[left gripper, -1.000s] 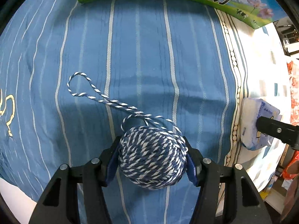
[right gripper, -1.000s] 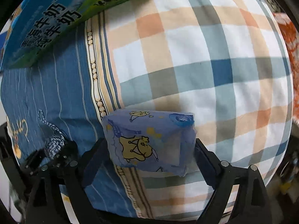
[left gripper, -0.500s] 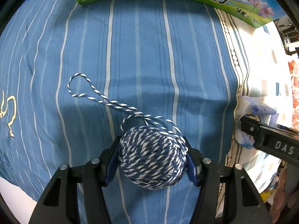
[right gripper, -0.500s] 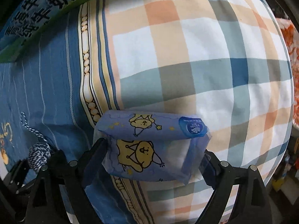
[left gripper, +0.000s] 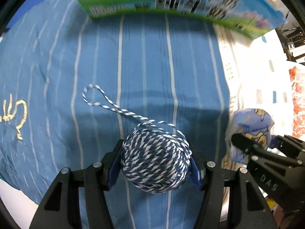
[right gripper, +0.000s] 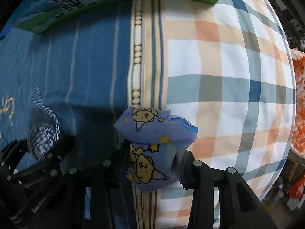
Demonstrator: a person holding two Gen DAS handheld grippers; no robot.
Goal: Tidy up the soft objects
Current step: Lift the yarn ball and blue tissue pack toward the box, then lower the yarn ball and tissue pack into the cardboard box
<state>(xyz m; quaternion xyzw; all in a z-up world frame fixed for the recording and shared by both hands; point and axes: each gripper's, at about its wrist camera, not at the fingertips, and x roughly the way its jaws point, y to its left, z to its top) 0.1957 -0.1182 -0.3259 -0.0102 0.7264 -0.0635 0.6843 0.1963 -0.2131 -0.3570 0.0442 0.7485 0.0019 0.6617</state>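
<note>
Packet (right gripper: pixel 152 143) now squeezed narrow in right gripper (right gripper: pixel 152 158), yarn (left gripper: pixel 155 160) clamped in left gripper (left gripper: pixel 155 164); both seemingly ready for carton (left gripper: pixel 171 0).

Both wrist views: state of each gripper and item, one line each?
left gripper: shut on the twine ball
twine ball: held, loose looped end trailing on the bedsheet
right gripper: shut on the tissue pack
tissue pack: held, squeezed and crumpled
milk carton box: lying on the bedsheet
</note>
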